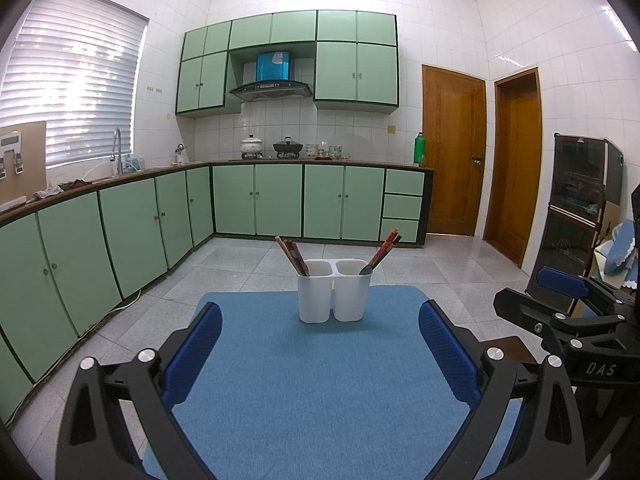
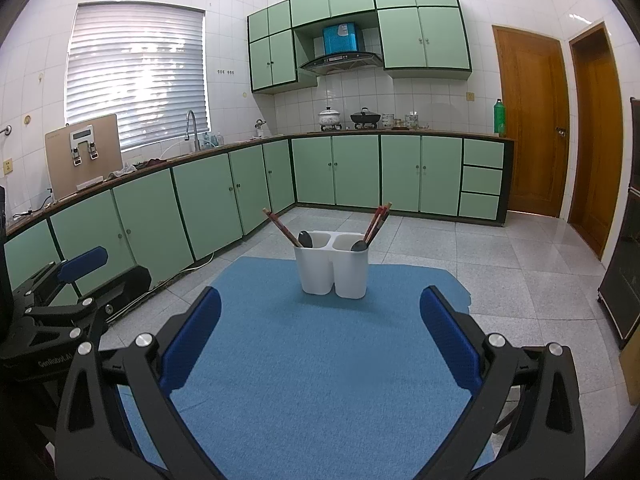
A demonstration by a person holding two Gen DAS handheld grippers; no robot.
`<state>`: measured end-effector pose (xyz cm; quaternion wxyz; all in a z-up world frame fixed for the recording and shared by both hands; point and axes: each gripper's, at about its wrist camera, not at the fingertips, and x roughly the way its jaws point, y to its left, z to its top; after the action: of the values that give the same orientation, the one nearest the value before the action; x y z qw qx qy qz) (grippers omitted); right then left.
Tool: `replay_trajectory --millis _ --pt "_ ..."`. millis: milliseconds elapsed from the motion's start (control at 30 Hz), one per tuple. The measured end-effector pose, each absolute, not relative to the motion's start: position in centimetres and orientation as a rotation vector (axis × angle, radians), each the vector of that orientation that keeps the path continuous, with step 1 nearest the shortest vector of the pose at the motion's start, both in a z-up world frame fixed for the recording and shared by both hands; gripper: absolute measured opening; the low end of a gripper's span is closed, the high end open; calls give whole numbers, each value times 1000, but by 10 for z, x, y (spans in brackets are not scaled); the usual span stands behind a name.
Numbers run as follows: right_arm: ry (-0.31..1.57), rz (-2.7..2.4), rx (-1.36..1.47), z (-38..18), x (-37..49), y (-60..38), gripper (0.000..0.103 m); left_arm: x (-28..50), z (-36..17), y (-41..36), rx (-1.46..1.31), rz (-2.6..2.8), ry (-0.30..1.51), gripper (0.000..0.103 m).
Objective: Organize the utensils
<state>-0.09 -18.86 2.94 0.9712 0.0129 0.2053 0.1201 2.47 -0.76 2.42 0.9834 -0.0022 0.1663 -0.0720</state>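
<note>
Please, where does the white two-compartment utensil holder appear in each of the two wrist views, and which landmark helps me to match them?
Left wrist view: the white utensil holder stands at centre, at the far end of the blue mat, beyond the open left tongs.
Right wrist view: the holder again stands at centre, at the mat's far end, beyond the open right tongs.
Shared landmark: the range hood on the far wall, above the holder.

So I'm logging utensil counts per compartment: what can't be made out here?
- Utensil lower halves: hidden by the white holder walls, both views.
- Chopsticks count: sticks overlap, too small.
- Black spoon: shows only in the right wrist view; in the left, the rim hides it.
</note>
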Motion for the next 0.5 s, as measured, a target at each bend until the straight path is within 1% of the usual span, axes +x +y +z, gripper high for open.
replay_trajectory --millis 500 --pt "415 242 27 29 0 -186 97 24 24 -5 -2 -141 336 97"
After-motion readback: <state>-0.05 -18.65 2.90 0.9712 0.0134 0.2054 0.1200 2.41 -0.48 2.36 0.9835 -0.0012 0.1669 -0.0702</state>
